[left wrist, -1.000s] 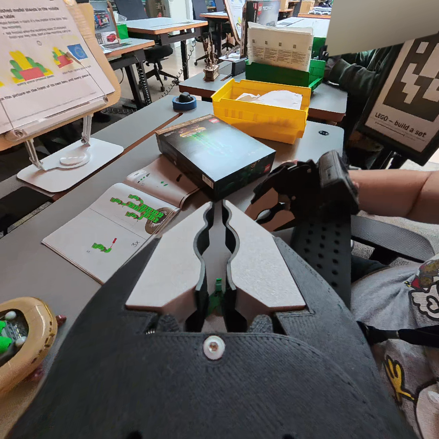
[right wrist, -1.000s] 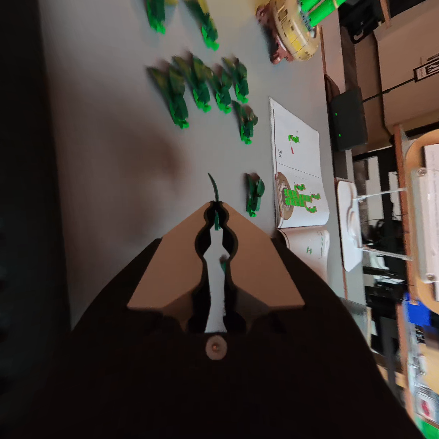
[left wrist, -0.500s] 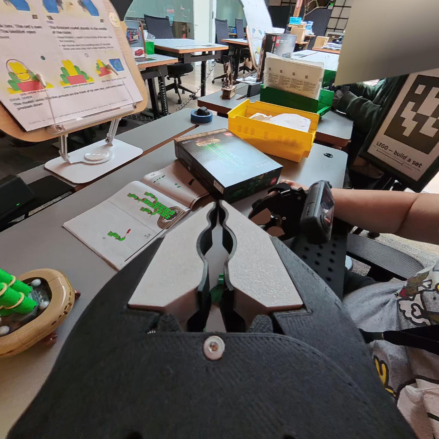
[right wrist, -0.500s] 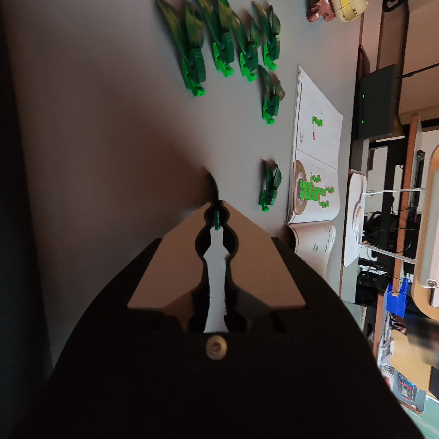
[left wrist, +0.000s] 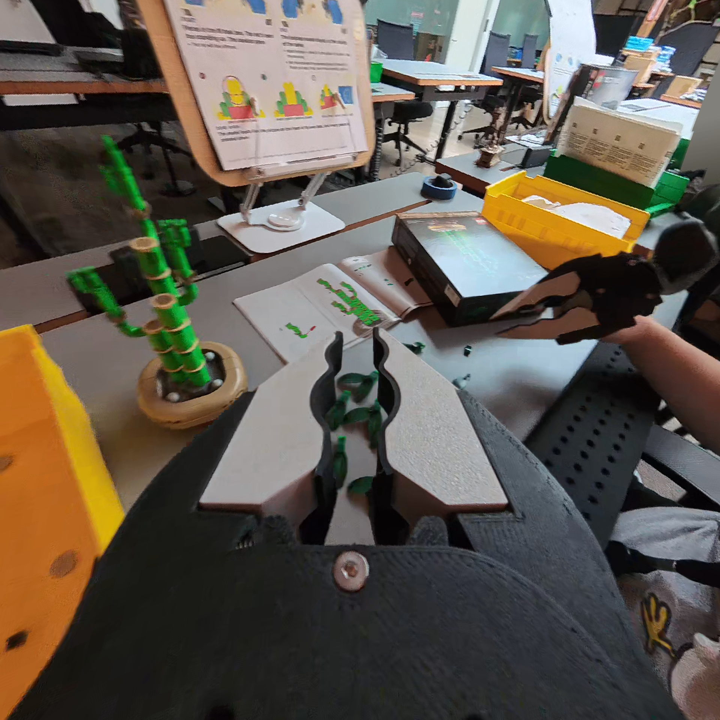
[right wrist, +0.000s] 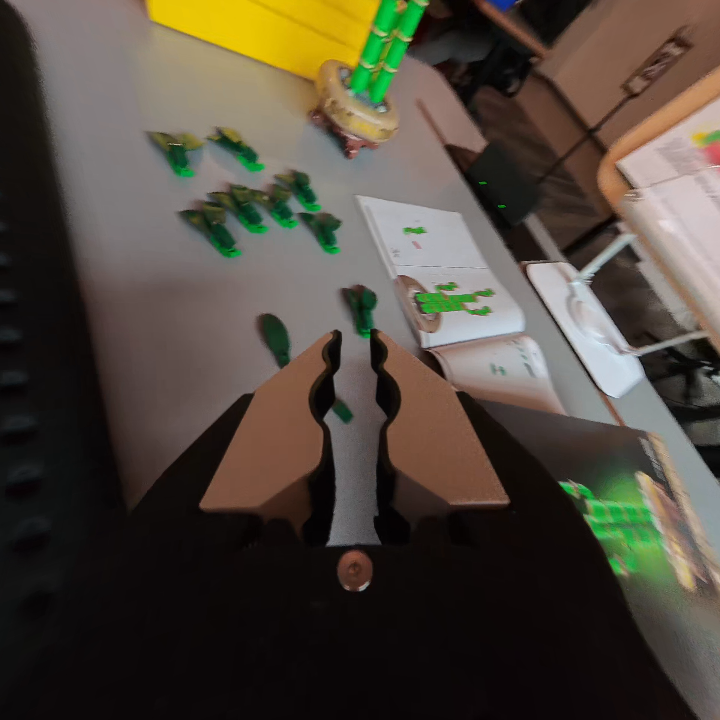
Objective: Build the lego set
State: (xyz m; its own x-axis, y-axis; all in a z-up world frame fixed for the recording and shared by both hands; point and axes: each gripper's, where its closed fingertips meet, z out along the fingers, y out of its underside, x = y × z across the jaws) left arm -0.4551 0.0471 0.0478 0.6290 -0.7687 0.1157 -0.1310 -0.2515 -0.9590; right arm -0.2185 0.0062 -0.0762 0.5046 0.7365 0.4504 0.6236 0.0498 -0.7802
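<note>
The bamboo model [left wrist: 171, 319], green stalks in a tan pot [left wrist: 191, 393], stands on the grey table [left wrist: 502, 382] left of my left gripper [left wrist: 357, 339]. That gripper is open and empty; dark green leaf pieces [left wrist: 356, 413] on the table show through its gap. My right gripper [right wrist: 353, 335] is open and empty above the table. A single dark green leaf [right wrist: 274, 335] lies just left of its tips, a leaf cluster [right wrist: 362, 307] just beyond them, and a small green piece [right wrist: 342, 411] below its gap. Several leaf clusters [right wrist: 249, 210] lie farther off. The right gripper also shows in the left wrist view [left wrist: 545, 315].
An open instruction booklet [left wrist: 331, 307] and the black set box [left wrist: 463, 265] lie beyond the grippers. A yellow bin [left wrist: 557, 222] stands at the back right, another yellow bin [left wrist: 39, 467] at the near left. A document stand [left wrist: 272, 97] rises behind. A person's arm [left wrist: 670, 370] is at the right. My hands' fingertips stand some 25 cm from each other. The single dark green leaf [right wrist: 274, 335] sits 8 cm or so from the ends of my right fingers. Between my right fingertips and the small green piece [right wrist: 342, 411] there is roughly 8 cm. It turns up in the left wrist view [left wrist: 469, 351] as well.
Both grippers have opened. The left let go of its small green piece, the right its dark leaf, which now lies on the table. Both views swung toward the bamboo model.
</note>
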